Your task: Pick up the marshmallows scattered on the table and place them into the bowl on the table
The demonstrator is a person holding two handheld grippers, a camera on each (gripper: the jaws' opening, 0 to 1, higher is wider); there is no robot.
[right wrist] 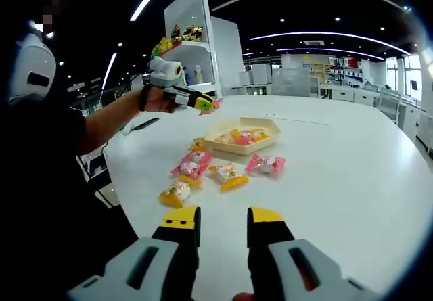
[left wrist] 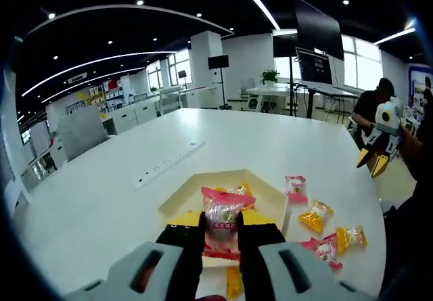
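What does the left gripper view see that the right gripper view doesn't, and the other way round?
Left gripper view: a white power strip, a dark screen up high, and a pink marshmallow pinched close up in the left gripper.

Right gripper view: a white shelf with yellow things on it, a person's hand, and the right gripper, fingers apart and empty.

Both: the white table, the bowl, and scattered marshmallows beside it.
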